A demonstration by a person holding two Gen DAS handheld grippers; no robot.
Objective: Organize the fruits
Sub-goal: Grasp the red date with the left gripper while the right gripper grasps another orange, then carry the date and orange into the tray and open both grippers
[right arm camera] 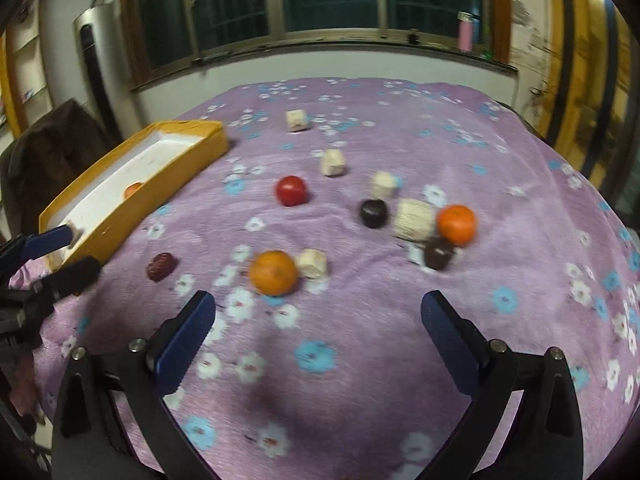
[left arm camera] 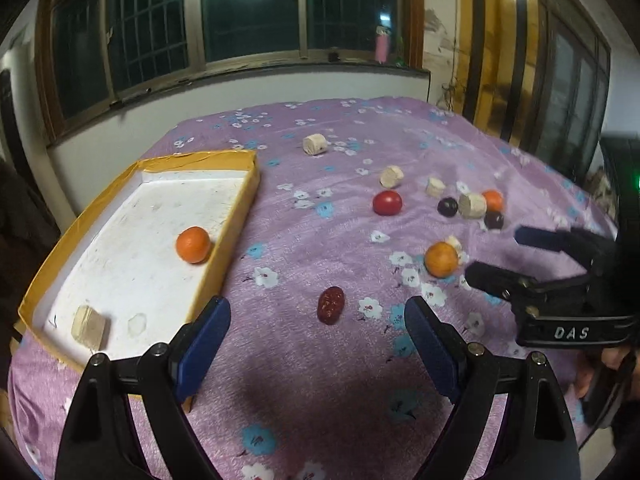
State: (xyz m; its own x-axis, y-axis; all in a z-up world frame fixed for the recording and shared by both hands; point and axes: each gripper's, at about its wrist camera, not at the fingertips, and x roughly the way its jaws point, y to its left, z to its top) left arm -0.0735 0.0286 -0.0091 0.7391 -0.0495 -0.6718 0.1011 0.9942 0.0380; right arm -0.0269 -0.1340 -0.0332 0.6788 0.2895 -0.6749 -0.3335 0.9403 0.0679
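1. Dark barred windows behind; tabletop [left arm camera: 304,368] covered by a purple floral cloth. A yellow-rimmed tray [left arm camera: 236,216] sits at 9 o'clock in the left wrist view.
2. Tray contents: one orange [left arm camera: 193,244] near its right wall, one beige block [left arm camera: 90,327] at the near end. The rest of the tray floor is bare.
3. Loose on the cloth, left wrist view: date [left arm camera: 331,305] at 12 o'clock just ahead of the left claw [left arm camera: 318,344]; a second orange [left arm camera: 441,259] at 2 o'clock with a beige piece touching its far side; tomato [left arm camera: 387,203] beyond; a far cluster of two dark fruits, a third orange [left arm camera: 493,200] and more beige blocks.
4. Left claw: spread wide, empty, hovering above the cloth beside the tray's near corner.
5. Right claw [right arm camera: 318,336]: also spread wide, empty. In its own view the second orange [right arm camera: 274,273] lies at 11 o'clock, just ahead of the left finger, not between the fingers.
6. Step judged: early in the sort; the right claw is lining up on the second orange.
7. Next move calls for: shifting the right claw slightly left and forward to straddle the orange, clear of the adjoining beige piece, then closing gently since round fruit may roll on soft cloth.
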